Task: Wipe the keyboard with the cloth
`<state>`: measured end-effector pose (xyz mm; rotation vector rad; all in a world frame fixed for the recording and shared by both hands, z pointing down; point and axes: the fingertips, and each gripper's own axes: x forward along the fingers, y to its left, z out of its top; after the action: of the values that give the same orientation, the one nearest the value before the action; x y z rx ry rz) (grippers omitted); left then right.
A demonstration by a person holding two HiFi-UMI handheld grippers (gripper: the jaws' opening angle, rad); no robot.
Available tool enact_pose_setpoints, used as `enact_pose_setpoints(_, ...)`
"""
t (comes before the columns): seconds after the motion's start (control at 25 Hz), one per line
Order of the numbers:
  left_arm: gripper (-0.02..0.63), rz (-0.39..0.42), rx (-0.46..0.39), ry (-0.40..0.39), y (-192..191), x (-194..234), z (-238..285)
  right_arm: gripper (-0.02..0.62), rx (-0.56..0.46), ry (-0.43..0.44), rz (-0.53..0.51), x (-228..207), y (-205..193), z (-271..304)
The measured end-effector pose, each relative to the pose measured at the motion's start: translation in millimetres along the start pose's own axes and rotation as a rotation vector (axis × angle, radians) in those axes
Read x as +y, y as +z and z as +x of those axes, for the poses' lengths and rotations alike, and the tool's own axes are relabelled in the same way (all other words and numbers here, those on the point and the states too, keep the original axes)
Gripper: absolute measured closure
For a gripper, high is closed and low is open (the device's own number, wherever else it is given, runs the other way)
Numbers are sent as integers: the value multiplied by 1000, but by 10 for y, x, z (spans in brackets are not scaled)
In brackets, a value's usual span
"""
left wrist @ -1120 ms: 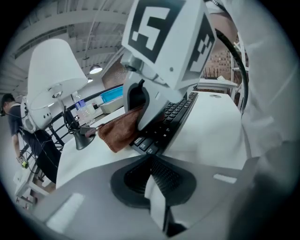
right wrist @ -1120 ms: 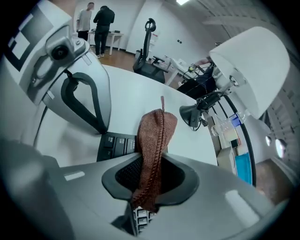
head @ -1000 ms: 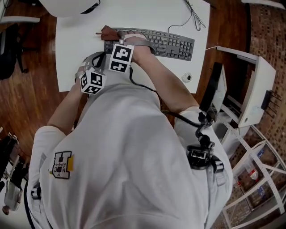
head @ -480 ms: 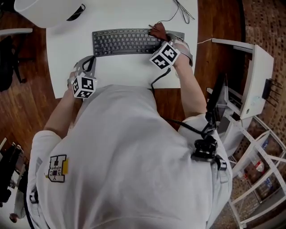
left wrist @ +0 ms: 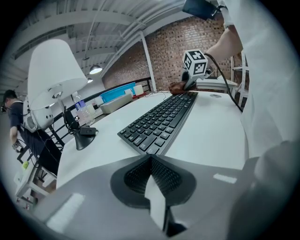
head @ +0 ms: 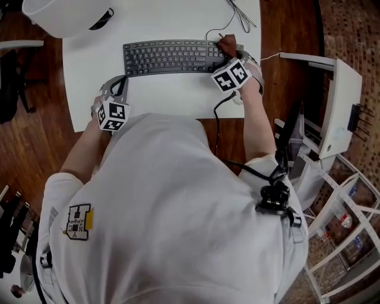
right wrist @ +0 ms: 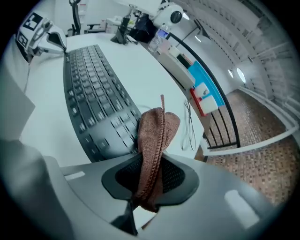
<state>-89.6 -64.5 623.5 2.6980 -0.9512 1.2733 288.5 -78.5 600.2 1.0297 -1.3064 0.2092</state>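
Note:
A black keyboard [head: 169, 56] lies across the white table [head: 178, 92]. My right gripper [head: 228, 52] is at the keyboard's right end, shut on a folded brown cloth [head: 228, 43]. In the right gripper view the cloth [right wrist: 157, 136] stands pinched between the jaws and hangs over the last keys of the keyboard [right wrist: 91, 93]. My left gripper [head: 116, 88] rests near the table's front left, apart from the keyboard, jaws shut with nothing between them. In the left gripper view the keyboard [left wrist: 161, 119] runs away towards the cloth [left wrist: 177, 87].
A large white rounded object [head: 65, 15] stands at the table's back left. The keyboard's cable [head: 237, 15] runs off the back edge. A white cabinet [head: 332, 101] and a wire rack stand right of the table. A small black stand [left wrist: 84, 136] sits left of the keyboard.
My right gripper has swept the cloth along the keyboard from its left end to its right end. The left gripper has kept still.

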Motion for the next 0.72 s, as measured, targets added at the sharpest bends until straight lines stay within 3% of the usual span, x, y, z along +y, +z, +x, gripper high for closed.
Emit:
enact_pose_setpoints(0.16, 606, -15, -10, 3, 2, 1, -5, 511, -209, 120, -134, 783, 1046, -396)
enact_pose_setpoints(0.28, 606, -22, -15, 3, 27, -5, -21, 511, -358, 168, -311, 1388, 1869, -692)
enact_pose_setpoints(0.4, 606, -21, -19, 0, 43, -14, -10, 511, -440, 200, -479, 1880, 2412, -890)
enact_pose_setpoints(0.52, 606, -17, -20, -10, 33, -16, -1, 511, -451, 205, -560, 2131, 2601, -889)
enact_pose_setpoints(0.72, 606, -19, -25, -13, 1, 0, -15, 511, -394, 201, -496, 1925, 2374, -766)
